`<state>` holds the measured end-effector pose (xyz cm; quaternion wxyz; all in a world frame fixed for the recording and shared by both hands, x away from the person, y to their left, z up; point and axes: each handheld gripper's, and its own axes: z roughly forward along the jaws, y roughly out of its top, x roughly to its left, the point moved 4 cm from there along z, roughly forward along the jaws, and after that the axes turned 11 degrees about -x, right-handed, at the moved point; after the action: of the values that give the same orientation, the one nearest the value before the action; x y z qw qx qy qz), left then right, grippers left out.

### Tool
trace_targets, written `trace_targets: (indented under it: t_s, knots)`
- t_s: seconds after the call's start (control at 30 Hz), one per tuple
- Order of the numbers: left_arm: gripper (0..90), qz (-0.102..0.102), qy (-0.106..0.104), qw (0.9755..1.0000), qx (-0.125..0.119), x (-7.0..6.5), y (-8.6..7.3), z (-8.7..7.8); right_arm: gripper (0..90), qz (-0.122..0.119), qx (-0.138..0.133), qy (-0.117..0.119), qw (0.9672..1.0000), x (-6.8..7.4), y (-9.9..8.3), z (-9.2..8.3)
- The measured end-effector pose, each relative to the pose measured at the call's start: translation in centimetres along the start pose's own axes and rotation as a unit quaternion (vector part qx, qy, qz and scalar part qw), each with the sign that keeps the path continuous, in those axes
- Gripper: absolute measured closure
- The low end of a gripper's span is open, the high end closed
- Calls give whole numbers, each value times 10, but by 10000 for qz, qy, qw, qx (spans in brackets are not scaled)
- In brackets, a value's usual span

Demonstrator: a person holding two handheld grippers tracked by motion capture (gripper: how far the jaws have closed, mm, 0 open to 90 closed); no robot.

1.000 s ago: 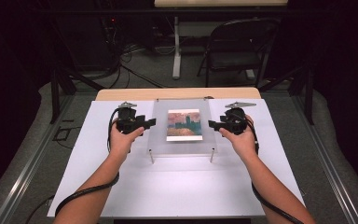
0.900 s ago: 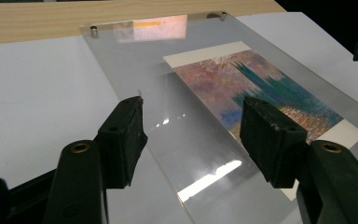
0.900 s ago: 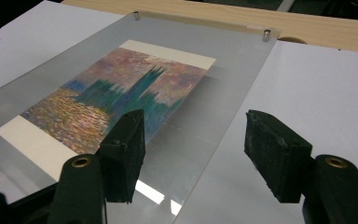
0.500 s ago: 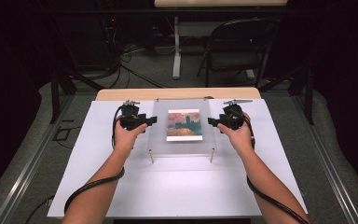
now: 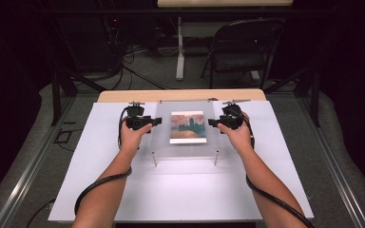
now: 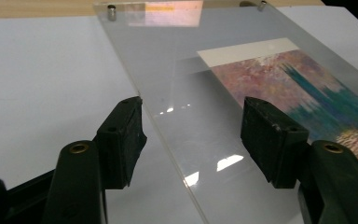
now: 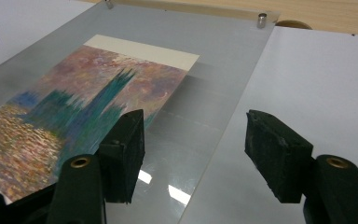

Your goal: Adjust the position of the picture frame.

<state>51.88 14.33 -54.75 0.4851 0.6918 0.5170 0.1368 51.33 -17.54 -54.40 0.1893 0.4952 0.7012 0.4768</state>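
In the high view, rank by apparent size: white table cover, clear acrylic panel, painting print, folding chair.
1. white table cover
2. clear acrylic panel
3. folding chair, which stands farther back, so its true size is unsure
4. painting print

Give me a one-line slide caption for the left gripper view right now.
Left gripper, fingers open astride the edge of a clear acrylic sheet covering a painted print.

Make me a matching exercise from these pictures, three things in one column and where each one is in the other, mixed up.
Things:
1. left hand-held gripper
2. right hand-held gripper
3. painting print

Places:
A. middle of the clear acrylic frame
B. open at the frame's right edge
C. open at the frame's left edge

Pairs: 1-C, 2-B, 3-A
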Motion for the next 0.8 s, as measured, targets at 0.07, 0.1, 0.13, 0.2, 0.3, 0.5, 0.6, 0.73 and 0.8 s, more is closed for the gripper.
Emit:
trace_targets:
  t_s: [0.07, 0.1, 0.13, 0.2, 0.3, 0.5, 0.6, 0.73, 0.8]
  knots:
    - [387, -80, 31, 10000, -4, 3, -1, 2, 374, -2, 42, 15, 10000, 0, -1, 3]
    - [387, -101, 34, 9999, 4, 4, -1, 2, 375, -21, 49, 36, 10000, -1, -2, 5]
    - [385, -131, 24, 9999, 25, 5, -2, 3, 375, -10, 73, 44, 10000, -1, -2, 6]
    - [386, -189, -37, 9998, 93, 6, -2, 3, 375, 21, 95, 79, 9999, -2, -4, 9]
    - [386, -271, -67, 9996, 95, 8, -3, 5, 375, 109, 144, 123, 9998, -2, -7, 12]
    - [371, -329, -85, 9993, 180, 10, -7, 12, 375, 349, 149, 180, 9991, -4, -7, 18]
    - [364, -362, -105, 9990, 237, 10, -9, 15, 375, 477, 233, 219, 9983, -4, -6, 21]
    - [357, -392, -143, 9988, 257, 9, -8, 18, 364, 485, 310, 214, 9981, -4, -5, 23]
    - [352, -406, -172, 9985, 316, 8, -7, 20, 358, 465, 381, 206, 9980, -4, -3, 25]
